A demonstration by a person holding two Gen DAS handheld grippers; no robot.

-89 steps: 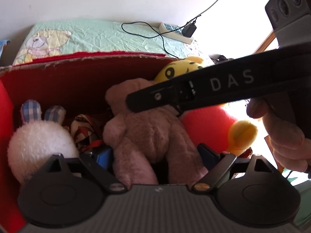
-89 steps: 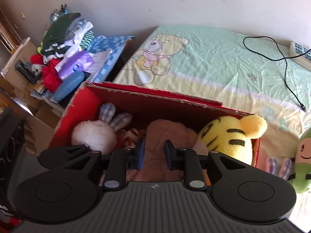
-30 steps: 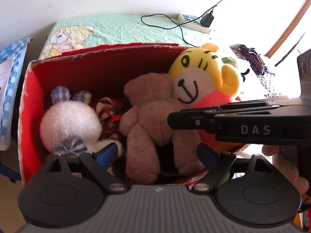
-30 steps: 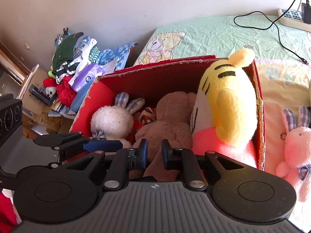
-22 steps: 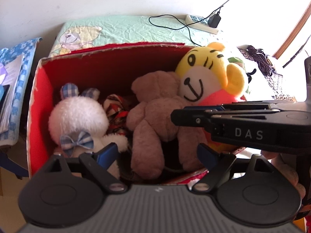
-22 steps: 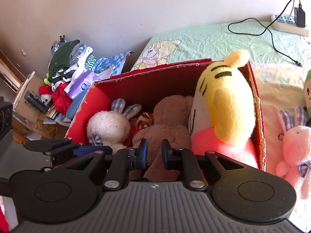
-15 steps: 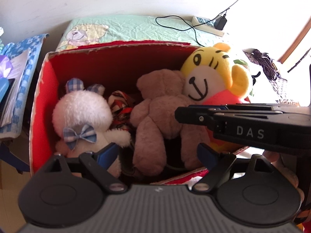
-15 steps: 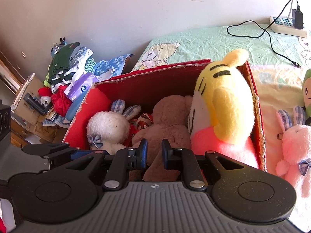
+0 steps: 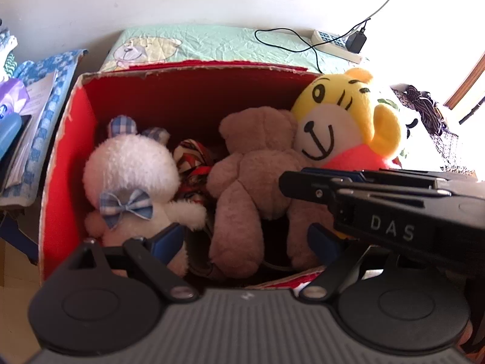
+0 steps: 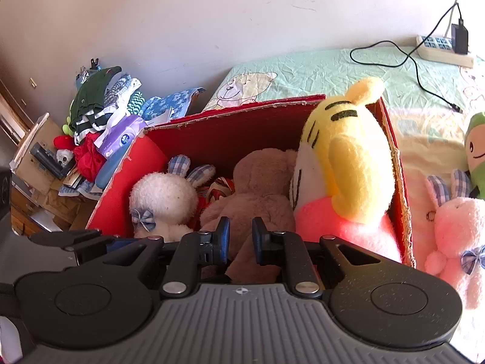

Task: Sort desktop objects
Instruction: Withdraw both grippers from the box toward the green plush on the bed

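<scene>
Left gripper (image 9: 245, 242), blue-padded fingers spread wide and empty, hovers over the near edge of the red cardboard box (image 9: 72, 139); the right gripper (image 10: 241, 238), fingers drawn to a narrow gap with nothing between them, reaches in from 3 o'clock in the left wrist view. Inside the box, left to right: a fluffy white bunny (image 9: 130, 170) with checked ears and bow, a red patterned fabric toy (image 9: 194, 163), a matted brown teddy bear (image 9: 257, 176) lying face down, and an upright smooth yellow tiger plush (image 9: 339, 124) pressed against the right wall. Box rim torn and ragged. At 3 o'clock outside the box, a pink bunny (image 10: 457, 230) and a green plush (image 10: 477, 148) lie on the bedsheet (image 10: 333, 66).
</scene>
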